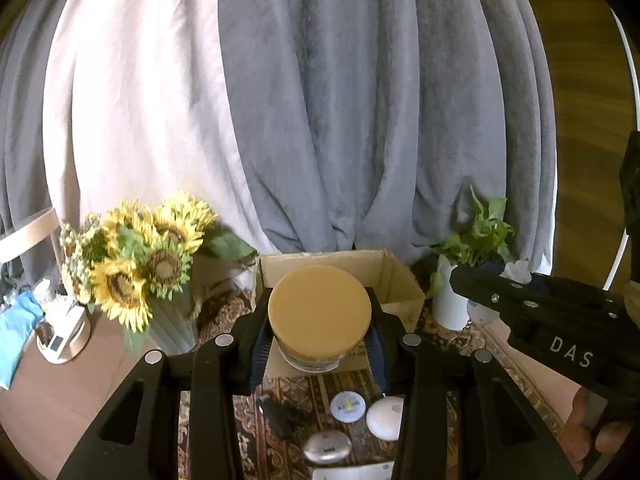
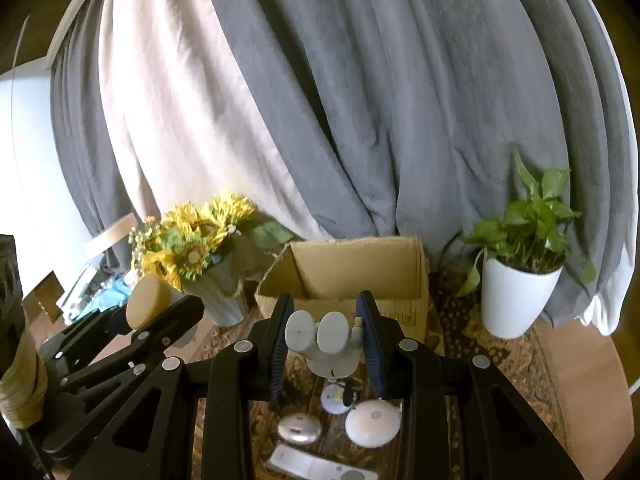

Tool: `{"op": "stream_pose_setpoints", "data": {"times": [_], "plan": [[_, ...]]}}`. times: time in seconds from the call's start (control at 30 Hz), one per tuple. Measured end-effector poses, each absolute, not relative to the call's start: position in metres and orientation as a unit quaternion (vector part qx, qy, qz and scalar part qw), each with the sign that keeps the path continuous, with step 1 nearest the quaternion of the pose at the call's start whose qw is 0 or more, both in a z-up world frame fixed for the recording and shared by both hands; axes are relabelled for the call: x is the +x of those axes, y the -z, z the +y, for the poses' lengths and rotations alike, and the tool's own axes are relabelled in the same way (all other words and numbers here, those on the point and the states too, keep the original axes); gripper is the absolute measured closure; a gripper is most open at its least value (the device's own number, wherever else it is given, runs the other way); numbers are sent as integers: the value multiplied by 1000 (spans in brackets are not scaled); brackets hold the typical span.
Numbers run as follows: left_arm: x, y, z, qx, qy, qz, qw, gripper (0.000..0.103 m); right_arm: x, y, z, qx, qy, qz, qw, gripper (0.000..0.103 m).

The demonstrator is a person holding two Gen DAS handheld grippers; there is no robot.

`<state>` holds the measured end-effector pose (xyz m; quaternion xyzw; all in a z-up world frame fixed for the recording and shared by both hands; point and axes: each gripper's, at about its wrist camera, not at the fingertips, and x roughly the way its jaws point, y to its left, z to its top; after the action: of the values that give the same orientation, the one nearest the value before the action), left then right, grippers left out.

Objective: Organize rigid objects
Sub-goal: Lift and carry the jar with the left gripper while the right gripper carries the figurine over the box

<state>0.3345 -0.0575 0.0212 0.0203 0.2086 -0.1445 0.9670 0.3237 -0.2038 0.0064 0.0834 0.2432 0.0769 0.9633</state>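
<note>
My left gripper [image 1: 319, 334] is shut on a round jar with a tan lid [image 1: 319, 305] and holds it up in front of an open cardboard box [image 1: 400, 276]. The jar also shows at the left of the right wrist view [image 2: 148, 300]. My right gripper [image 2: 325, 344] is shut on a grey plastic figure with round ears [image 2: 324, 336], held above the patterned rug just before the box [image 2: 360, 268]. The right gripper's body shows at the right of the left wrist view [image 1: 560, 320].
On the rug below lie a silver oval mouse [image 2: 299, 429], a white round device [image 2: 372, 422], a round disc [image 2: 334, 398], a white remote [image 2: 316, 466] and a black object [image 1: 282, 416]. A sunflower vase [image 2: 216, 280] stands left of the box, a white potted plant [image 2: 516, 300] right.
</note>
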Motion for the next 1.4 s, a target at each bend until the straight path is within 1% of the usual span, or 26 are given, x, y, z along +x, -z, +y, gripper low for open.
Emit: {"op": "stream_pose_setpoints", "data": {"times": [0.43, 0.7, 0.83, 1.03, 1.4], "plan": [[385, -43, -70, 40, 145, 195, 969, 62, 373, -27, -211, 83, -80, 230, 966, 69], [426, -46, -76, 48, 148, 204, 967, 62, 411, -31, -215, 76, -84, 235, 965, 69], [450, -43, -80, 47, 151, 221, 962, 62, 432, -30, -218, 74, -88, 243, 963, 69], [490, -27, -85, 40, 161, 269, 949, 62, 466, -22, -225, 73, -90, 263, 958, 69], [546, 11, -93, 48, 163, 355, 919, 62, 531, 15, -228, 70, -92, 347, 931, 69]]}}
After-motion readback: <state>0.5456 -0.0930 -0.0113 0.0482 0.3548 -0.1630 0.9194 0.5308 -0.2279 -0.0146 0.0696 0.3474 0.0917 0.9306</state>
